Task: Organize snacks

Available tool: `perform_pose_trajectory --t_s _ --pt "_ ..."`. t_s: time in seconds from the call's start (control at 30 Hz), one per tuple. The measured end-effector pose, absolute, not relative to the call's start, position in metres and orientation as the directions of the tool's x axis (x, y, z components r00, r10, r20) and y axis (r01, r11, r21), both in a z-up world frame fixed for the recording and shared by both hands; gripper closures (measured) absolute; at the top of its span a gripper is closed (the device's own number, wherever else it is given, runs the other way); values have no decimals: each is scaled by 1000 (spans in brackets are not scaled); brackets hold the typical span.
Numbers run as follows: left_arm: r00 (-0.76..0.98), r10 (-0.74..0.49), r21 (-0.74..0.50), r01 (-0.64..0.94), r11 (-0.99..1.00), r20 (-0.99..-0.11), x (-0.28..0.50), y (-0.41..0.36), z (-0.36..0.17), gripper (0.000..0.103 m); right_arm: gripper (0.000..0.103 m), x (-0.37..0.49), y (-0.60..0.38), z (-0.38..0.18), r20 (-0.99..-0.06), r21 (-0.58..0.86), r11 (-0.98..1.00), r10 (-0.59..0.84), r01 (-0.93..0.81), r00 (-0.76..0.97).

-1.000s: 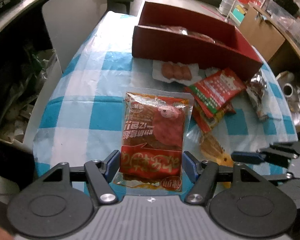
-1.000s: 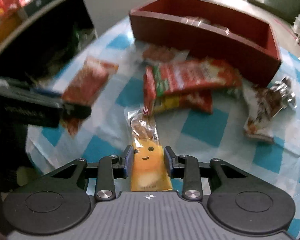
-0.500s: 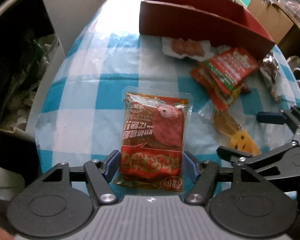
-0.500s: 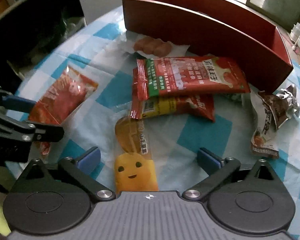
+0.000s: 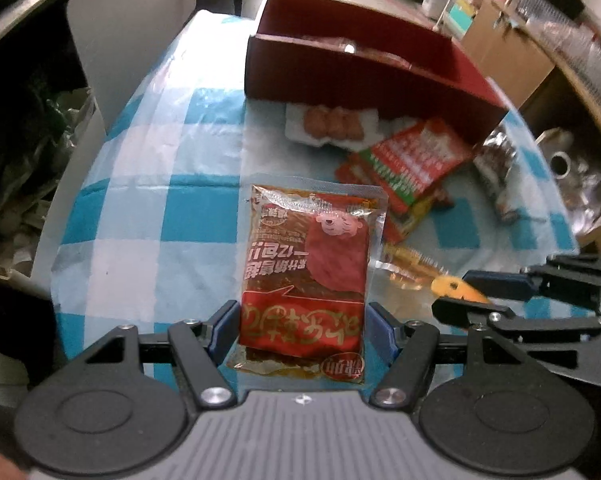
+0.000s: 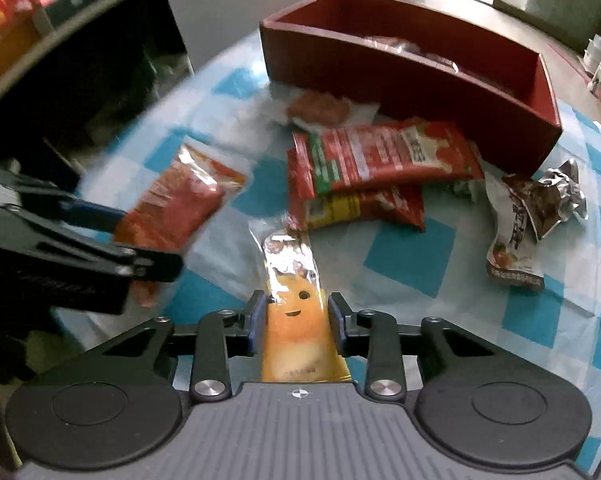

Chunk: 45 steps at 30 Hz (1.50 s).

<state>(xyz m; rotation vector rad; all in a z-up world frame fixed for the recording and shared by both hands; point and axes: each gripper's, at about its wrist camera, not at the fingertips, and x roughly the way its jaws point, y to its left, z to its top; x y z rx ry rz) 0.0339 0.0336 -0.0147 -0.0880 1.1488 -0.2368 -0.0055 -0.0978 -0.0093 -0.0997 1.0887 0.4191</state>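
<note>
Your left gripper (image 5: 302, 326) has its blue pads on both sides of the flat red snack pouch with a pink cartoon face (image 5: 306, 268); it grips the pouch at its near end, jaws about half apart, and the pouch is over the near edge of the table with the blue and white checked cloth (image 5: 140, 184). Your right gripper (image 6: 296, 318) is closing its jaws on the narrow orange packet with a smiling face (image 6: 294, 320); the pads press its two sides, and its clear top end points toward the middle of the table.

The long dark red box (image 6: 412, 80) stands at the far edge of the table, with some wrapped snacks inside; I cannot tell which ones. Just in front of its near wall lies a white tray of three round brown pieces (image 6: 320, 106); beside that, two red and green packets (image 6: 380, 156) are stacked one on the other. A torn brown and silver wrapper (image 6: 536, 204) lies near the box's right corner, close to the right edge of the table.
</note>
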Motion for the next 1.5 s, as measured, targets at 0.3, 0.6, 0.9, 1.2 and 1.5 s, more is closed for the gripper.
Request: perform_pose_trajectory --t_s 0.3,0.6,0.9,1.2,1.5 --pt "401 -290 -258 133 957 -869 38 36 -6 42 68 -3 -121 9 -828 250 916 370 -312 422" --pt "386 -293 -265 124 956 -875 41 38 -11 42 69 9 -130 -6 -860 242 928 341 -284 379" --pt "364 -254 -213 148 966 -896 36 37 -19 41 23 15 -87 -41 -947 34 882 179 -469 267" --pt "298 -161 -108 186 977 -941 25 32 -46 37 0 7 -80 -57 -954 -41 865 116 -501 278" --pt "321 -153 -68 262 963 -935 15 10 -45 43 54 -11 -68 -42 -943 -60 844 127 -533 307"
